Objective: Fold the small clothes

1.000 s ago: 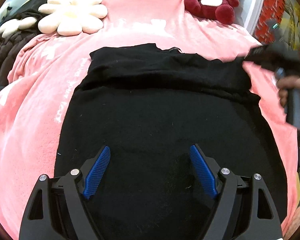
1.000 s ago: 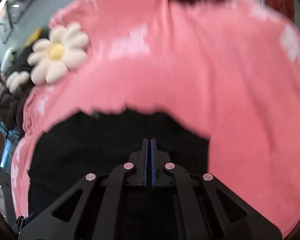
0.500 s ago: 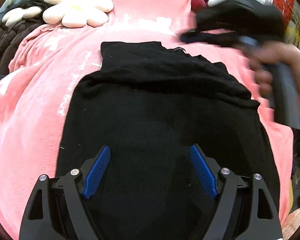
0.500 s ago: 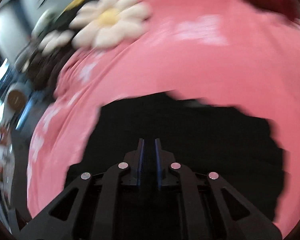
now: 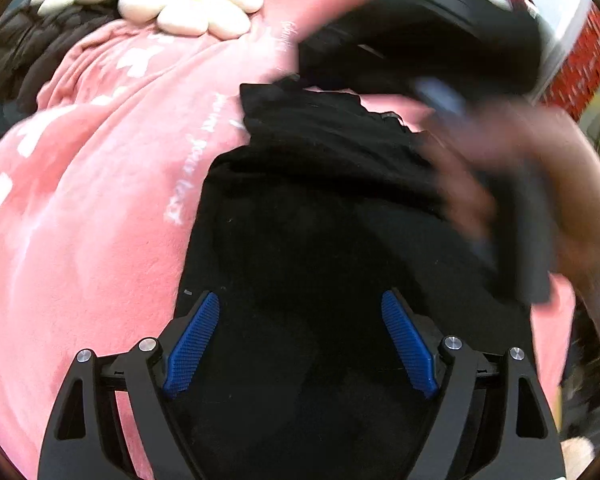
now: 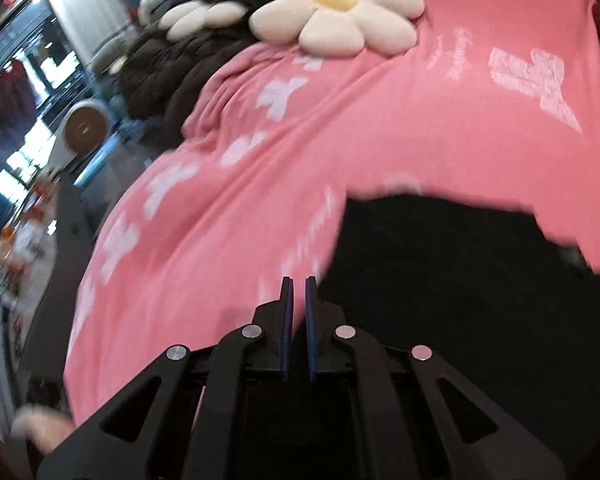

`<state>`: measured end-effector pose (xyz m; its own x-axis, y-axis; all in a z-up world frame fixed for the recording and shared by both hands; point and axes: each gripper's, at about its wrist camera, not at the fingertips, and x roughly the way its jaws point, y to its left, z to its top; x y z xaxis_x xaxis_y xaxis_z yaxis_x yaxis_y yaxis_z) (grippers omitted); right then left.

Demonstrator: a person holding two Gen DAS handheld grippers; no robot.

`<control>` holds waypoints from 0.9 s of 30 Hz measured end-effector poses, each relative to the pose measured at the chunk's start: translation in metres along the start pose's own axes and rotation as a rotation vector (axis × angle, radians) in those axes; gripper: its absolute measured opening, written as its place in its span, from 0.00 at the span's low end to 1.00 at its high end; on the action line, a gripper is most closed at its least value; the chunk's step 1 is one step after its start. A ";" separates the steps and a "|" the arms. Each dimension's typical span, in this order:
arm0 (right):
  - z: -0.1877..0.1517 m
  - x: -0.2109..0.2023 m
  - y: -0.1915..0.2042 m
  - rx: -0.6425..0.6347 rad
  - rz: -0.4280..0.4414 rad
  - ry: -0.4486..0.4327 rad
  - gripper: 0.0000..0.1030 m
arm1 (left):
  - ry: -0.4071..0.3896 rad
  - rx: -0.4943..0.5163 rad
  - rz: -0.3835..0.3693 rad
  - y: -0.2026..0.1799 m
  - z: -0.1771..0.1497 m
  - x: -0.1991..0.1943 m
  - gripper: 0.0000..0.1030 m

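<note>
Above black garment (image 5: 320,240) on pink blanket (image 5: 80,240): left tongs (image 5: 300,332) spread wide, right tongs (image 6: 299,292) nearly closed, empty.

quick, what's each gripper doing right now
Left gripper: open, empty, over the black garment.
Right gripper: shut, holding nothing.

Bed covered by a pink blanket (image 5: 84,240) printed with white lettering and shapes. A black garment (image 5: 320,248) lay spread flat on the blanket. A daisy-shaped cushion (image 6: 336,12) rested near the far edge, beside a dark quilted jacket (image 6: 168,64).
</note>
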<state>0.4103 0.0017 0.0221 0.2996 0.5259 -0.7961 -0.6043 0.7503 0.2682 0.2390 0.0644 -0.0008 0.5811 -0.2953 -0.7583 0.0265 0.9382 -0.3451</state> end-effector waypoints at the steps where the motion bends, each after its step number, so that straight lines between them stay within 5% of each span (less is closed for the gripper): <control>1: -0.012 -0.003 0.000 -0.024 0.010 0.027 0.05 | 0.008 -0.019 -0.015 0.001 0.000 -0.001 0.78; 4: -0.028 0.018 0.005 -0.057 0.007 0.116 0.05 | 0.018 -0.051 -0.047 -0.001 -0.003 -0.003 0.78; 11: 0.018 0.086 0.043 -0.135 -0.024 0.112 0.05 | 0.010 0.020 0.028 -0.011 -0.013 0.007 0.78; 17: -0.015 0.011 0.024 -0.096 -0.003 0.048 0.05 | -0.011 0.090 0.057 -0.025 -0.015 0.015 0.78; 20: -0.055 -0.054 -0.034 0.116 -0.113 -0.094 0.05 | -0.014 0.101 0.022 -0.032 -0.015 0.012 0.78; 22: -0.085 -0.091 -0.093 0.301 -0.298 -0.160 0.05 | -0.023 0.094 -0.001 -0.035 -0.016 0.010 0.78; 23: -0.096 -0.098 -0.114 0.353 -0.380 -0.165 0.06 | -0.027 0.093 -0.010 -0.037 -0.017 0.008 0.78; 25: -0.127 -0.091 -0.168 0.449 -0.561 -0.041 0.05 | -0.031 0.114 -0.011 -0.042 -0.020 0.008 0.78; 27: -0.147 -0.116 -0.191 0.586 -0.517 -0.118 0.02 | -0.029 0.154 0.004 -0.048 -0.024 0.010 0.78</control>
<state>0.3827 -0.2613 -0.0162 0.5328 0.0669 -0.8436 0.1110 0.9827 0.1480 0.2239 0.0118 -0.0049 0.6044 -0.2881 -0.7427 0.1475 0.9567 -0.2511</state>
